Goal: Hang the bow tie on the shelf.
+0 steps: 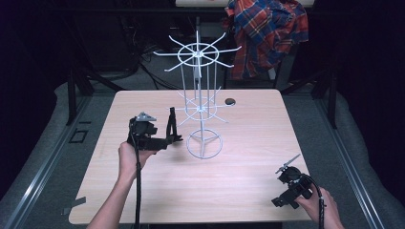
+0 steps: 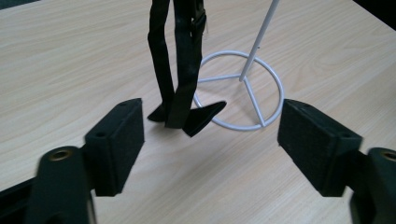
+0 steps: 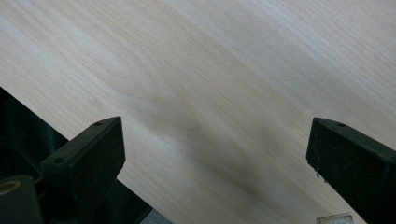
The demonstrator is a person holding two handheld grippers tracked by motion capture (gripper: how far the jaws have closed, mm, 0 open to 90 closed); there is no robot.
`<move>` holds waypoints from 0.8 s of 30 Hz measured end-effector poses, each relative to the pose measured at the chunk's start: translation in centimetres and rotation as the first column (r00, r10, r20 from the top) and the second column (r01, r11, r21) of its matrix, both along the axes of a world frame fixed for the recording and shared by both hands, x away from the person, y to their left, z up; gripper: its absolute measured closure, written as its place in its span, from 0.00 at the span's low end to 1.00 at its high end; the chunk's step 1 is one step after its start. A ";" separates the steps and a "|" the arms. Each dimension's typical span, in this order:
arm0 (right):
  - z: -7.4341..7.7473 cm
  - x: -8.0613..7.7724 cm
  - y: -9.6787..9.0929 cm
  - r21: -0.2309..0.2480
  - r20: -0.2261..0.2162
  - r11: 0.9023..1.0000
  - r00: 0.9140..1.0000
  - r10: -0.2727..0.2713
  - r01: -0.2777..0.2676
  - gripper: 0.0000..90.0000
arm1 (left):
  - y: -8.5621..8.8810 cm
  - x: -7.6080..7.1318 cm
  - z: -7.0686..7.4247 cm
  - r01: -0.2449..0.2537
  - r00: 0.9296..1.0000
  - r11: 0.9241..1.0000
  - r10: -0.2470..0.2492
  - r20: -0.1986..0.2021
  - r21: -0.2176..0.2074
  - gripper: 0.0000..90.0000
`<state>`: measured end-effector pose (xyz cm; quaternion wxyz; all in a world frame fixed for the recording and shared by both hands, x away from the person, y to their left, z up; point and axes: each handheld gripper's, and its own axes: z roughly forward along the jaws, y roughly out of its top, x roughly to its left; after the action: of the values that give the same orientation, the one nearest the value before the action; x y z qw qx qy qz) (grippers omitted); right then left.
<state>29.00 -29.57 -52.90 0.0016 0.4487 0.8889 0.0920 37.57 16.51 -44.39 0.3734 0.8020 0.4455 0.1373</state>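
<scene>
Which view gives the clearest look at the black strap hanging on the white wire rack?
The left gripper view: the black strap hangs close ahead of the open left gripper, its ends touching the table beside the rack's ring base. The high view shows it small and dark beside that gripper. The right gripper view faces bare tabletop.

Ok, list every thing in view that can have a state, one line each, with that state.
black strap: hanging from the rack, lower ends resting on the table, free of both grippers.
white wire rack: upright on its ring base; its other arms bare.
left gripper: open, pads clear of the strap, close in front of it.
right gripper: open, nothing between its jaws, over the table's near right corner.
plaid shirt: draped behind the table.
</scene>
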 end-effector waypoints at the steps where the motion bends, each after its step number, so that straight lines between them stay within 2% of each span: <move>1: 0.0 0.0 0.0 0.004 -0.001 1.000 1.000 -0.001 0.001 0.04 | 0.0 -0.2 0.1 -0.004 1.000 1.000 0.004 0.002 0.007 0.23; 2: 0.0 0.0 0.0 0.004 0.001 1.000 1.000 -0.002 0.002 0.04 | 0.2 -0.4 0.1 -0.005 1.000 1.000 0.004 0.004 0.022 0.21; 3: -0.1 -0.2 0.1 0.025 0.011 1.000 1.000 -0.019 0.019 0.04 | 0.3 -0.7 0.2 -0.008 1.000 0.999 0.007 0.005 0.038 0.18; 5: 0.0 -0.1 0.0 0.008 0.007 1.000 1.000 -0.004 0.004 0.04 | 0.7 -1.1 0.3 -0.015 1.000 0.999 0.014 0.002 0.041 0.17; 8: 0.0 -0.1 0.1 0.015 0.009 1.000 1.000 -0.006 0.006 0.04 | 1.1 -1.4 0.3 -0.023 1.000 0.999 0.024 -0.011 0.047 0.15; 9: 0.1 -0.1 0.1 0.000 0.010 1.000 1.000 0.001 -0.001 0.04 | 1.3 -1.5 0.3 -0.033 0.999 0.998 0.034 -0.008 0.050 0.10; 11: 0.1 0.0 0.1 -0.002 0.009 1.000 1.000 0.004 -0.004 0.04 | 1.7 -1.8 0.2 -0.046 0.999 0.997 0.047 -0.013 0.057 0.08; 12: 0.0 -0.1 0.2 0.016 0.017 1.000 1.000 -0.012 0.011 0.04 | 1.9 -2.0 0.1 -0.050 0.998 0.997 0.051 -0.020 0.059 0.06; 14: 0.1 -0.1 0.2 0.005 0.019 1.000 1.000 -0.006 0.006 0.04 | 2.2 -2.3 0.0 -0.057 0.998 0.996 0.060 -0.032 0.068 0.02; 17: 0.1 -0.1 0.2 -0.003 0.018 1.000 1.000 -0.002 0.002 0.04 | 2.6 -2.7 -0.1 -0.069 0.997 0.995 0.072 -0.036 0.068 0.00; 18: 0.1 0.0 0.3 0.000 0.011 1.000 1.000 0.005 -0.005 0.04 | 2.6 -2.7 -0.1 -0.065 0.997 0.995 0.068 -0.046 0.070 0.00; 20: 0.5 0.2 0.3 -0.037 -0.007 0.998 0.999 0.044 -0.044 0.04 | 2.8 -2.7 -0.3 -0.053 0.996 0.995 0.059 -0.071 0.082 0.00; 22: 0.1 -0.1 0.5 0.014 0.019 1.000 1.000 -0.002 0.002 0.04 | 3.0 -2.8 -0.8 -0.050 0.995 0.993 0.059 -0.082 0.105 0.00; 23: 0.2 0.0 0.3 -0.010 0.012 1.000 1.000 0.016 -0.016 0.04 | 3.2 -2.9 -1.2 -0.050 0.993 0.992 0.062 -0.100 0.115 0.00; 24: 0.2 0.0 0.3 -0.010 0.012 1.000 1.000 0.016 -0.016 0.04 | 3.3 -3.0 -1.4 -0.049 0.993 0.992 0.062 -0.105 0.120 0.00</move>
<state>28.95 -29.25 -52.66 0.0085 0.4408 0.8930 0.0903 34.57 19.83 -45.75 0.2970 0.8162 0.4783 0.1298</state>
